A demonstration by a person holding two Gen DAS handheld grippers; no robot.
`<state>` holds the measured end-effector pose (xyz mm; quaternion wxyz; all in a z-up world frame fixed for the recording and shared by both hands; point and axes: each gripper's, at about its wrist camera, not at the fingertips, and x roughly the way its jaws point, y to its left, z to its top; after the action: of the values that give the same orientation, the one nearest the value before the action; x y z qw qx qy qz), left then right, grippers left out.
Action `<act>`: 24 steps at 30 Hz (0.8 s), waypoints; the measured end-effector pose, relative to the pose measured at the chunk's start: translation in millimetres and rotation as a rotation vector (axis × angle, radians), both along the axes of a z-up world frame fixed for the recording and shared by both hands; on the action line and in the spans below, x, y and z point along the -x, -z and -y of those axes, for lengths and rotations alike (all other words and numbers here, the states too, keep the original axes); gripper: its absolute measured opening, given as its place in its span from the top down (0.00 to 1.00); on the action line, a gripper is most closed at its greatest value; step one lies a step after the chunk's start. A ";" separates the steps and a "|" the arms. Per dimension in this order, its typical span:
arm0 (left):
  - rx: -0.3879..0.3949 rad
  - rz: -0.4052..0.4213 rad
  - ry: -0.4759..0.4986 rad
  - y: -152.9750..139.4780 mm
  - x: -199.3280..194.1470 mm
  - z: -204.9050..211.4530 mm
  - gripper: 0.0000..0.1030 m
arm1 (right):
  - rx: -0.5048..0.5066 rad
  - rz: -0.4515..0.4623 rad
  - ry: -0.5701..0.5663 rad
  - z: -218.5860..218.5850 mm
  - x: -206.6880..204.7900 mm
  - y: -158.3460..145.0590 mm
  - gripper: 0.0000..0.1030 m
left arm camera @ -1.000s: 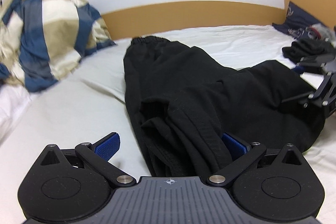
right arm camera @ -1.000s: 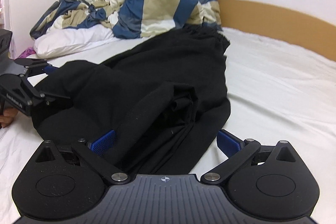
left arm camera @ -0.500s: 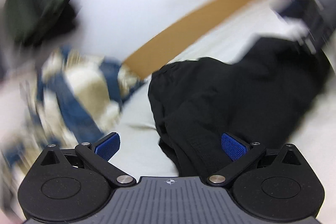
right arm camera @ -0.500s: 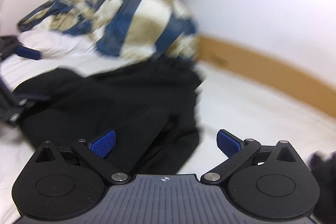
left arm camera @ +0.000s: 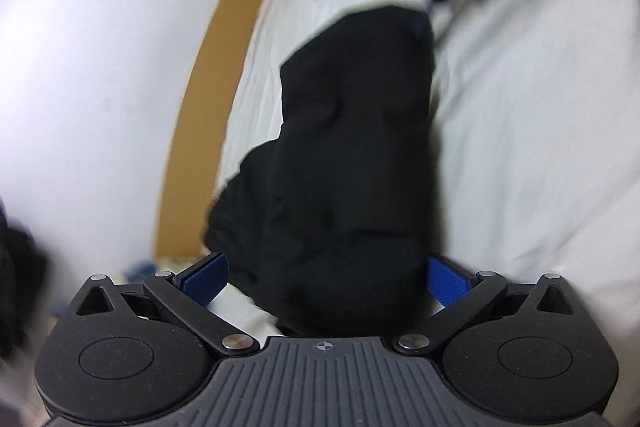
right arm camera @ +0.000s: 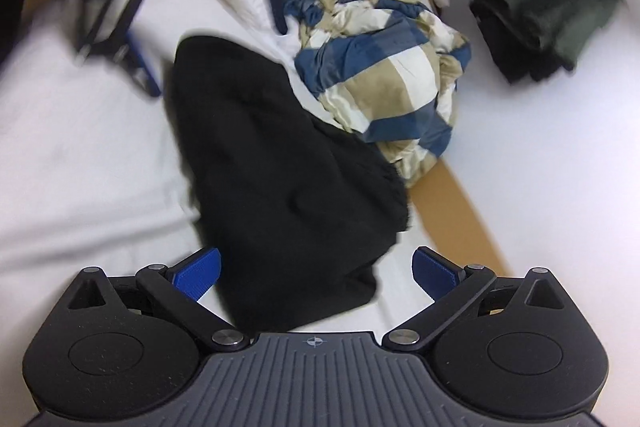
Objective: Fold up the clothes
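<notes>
A black garment [left arm camera: 352, 155] lies bunched in a long, soft heap on the white sheet [left arm camera: 520, 147] of the bed, matte and heavy-looking, with rounded folds and one gathered edge toward the wooden board [left arm camera: 196, 99] along the wall. Both views are blurred, so finer seams cannot be made out.

The left gripper [left arm camera: 324, 277] has its blue ribbed pads [left arm camera: 204, 277] spread wide, the near end of the cloth lying between them; whether either pad touches it I cannot tell. The right gripper [right arm camera: 314, 273] also stands spread apart, with the other end of the garment lying between its pads [right arm camera: 434, 273] nearer the left one, not pinched.

Beside the black cloth sits a crumpled duvet [right arm camera: 384, 75] in blue, beige and cream blocks, smooth and slightly glossy. Farther off, against the wall, is a stack of folded dark green and black clothes [right arm camera: 540, 11].
</notes>
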<state>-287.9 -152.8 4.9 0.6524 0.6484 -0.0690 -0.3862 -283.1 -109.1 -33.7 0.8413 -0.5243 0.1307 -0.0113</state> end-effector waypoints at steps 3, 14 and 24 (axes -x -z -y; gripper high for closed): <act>-0.093 0.080 0.058 5.1 -4.8 7.1 0.01 | 0.168 0.007 -0.003 -5.8 -10.2 8.1 0.00; -0.028 -0.080 0.005 -8.1 -30.3 20.3 0.00 | 0.204 -0.148 -0.007 -14.1 -37.1 6.9 0.00; 0.221 0.180 0.018 32.1 22.6 -13.4 0.49 | 0.310 -0.119 0.058 -19.9 -31.3 19.9 0.13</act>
<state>-310.5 -139.4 -27.2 0.7075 0.6039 -0.1753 -0.3224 -251.8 -89.2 -53.6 0.7405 -0.6435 0.1922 -0.0247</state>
